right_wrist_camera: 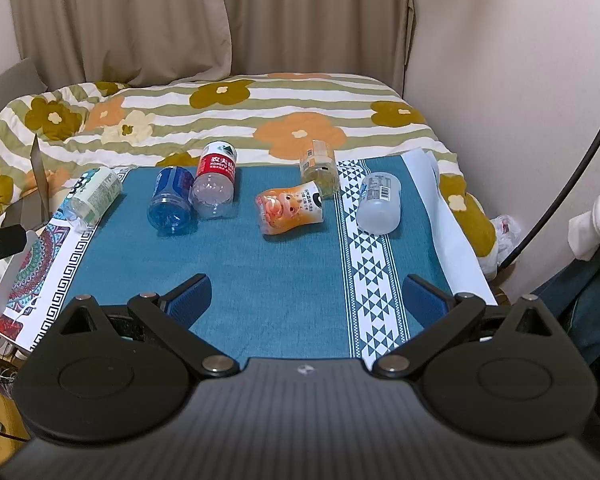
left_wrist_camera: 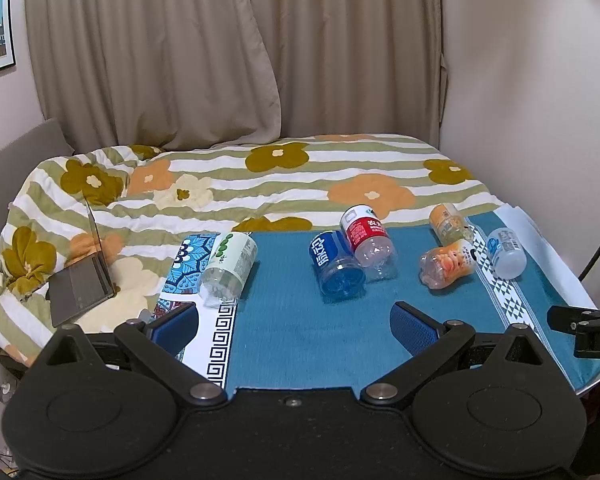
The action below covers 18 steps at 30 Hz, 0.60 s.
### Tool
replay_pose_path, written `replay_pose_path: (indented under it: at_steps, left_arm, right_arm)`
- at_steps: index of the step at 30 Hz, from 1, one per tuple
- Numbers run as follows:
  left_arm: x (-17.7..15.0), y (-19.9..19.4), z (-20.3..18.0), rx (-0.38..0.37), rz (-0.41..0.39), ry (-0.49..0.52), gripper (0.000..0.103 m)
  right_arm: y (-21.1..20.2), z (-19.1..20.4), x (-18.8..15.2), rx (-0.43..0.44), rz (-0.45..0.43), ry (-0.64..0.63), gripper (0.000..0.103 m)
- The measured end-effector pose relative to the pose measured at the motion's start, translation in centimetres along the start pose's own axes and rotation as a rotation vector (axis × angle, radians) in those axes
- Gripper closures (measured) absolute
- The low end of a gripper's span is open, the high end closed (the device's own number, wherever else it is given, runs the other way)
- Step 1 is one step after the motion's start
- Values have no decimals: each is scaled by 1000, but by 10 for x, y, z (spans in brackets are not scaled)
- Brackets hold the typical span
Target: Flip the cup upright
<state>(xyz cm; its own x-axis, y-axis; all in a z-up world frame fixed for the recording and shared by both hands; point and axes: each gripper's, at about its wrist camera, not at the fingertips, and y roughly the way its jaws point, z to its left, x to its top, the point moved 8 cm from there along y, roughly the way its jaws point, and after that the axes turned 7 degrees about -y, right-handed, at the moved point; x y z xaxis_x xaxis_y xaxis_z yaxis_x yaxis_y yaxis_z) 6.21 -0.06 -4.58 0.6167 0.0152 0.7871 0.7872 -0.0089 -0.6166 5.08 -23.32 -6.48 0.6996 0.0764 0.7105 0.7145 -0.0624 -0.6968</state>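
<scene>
Several plastic cups cut from bottles lie on their sides on a blue cloth (left_wrist_camera: 300, 332) (right_wrist_camera: 268, 280). From left: a green-labelled cup (left_wrist_camera: 229, 268) (right_wrist_camera: 90, 196), a blue cup (left_wrist_camera: 336, 266) (right_wrist_camera: 171, 200), a red-labelled cup (left_wrist_camera: 368, 242) (right_wrist_camera: 215, 184), an orange cartoon cup (left_wrist_camera: 448, 263) (right_wrist_camera: 290, 208), a yellow-labelled cup (left_wrist_camera: 448, 224) (right_wrist_camera: 320, 166) and a frosted white cup (left_wrist_camera: 506, 252) (right_wrist_camera: 380, 202). My left gripper (left_wrist_camera: 296, 326) is open and empty, short of the blue cup. My right gripper (right_wrist_camera: 306, 300) is open and empty, short of the orange cup.
A floral quilt (left_wrist_camera: 220, 184) (right_wrist_camera: 260, 120) covers the bed behind the table. An open laptop (left_wrist_camera: 84, 276) lies on the quilt at left. A patterned mat (left_wrist_camera: 188, 280) (right_wrist_camera: 40, 264) edges the cloth's left side. Curtains and a wall stand behind.
</scene>
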Motion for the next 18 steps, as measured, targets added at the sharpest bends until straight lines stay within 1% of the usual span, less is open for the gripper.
replay_pose_path:
  at_steps: [7, 18]
  left_arm:
    - [-1, -1, 0, -1, 2, -1, 0]
    - [-3, -2, -3, -5, 10, 0, 0]
  right_arm:
    - [0, 1, 0, 0, 14, 10, 0]
    - [-2, 1, -1, 4, 12, 10, 0]
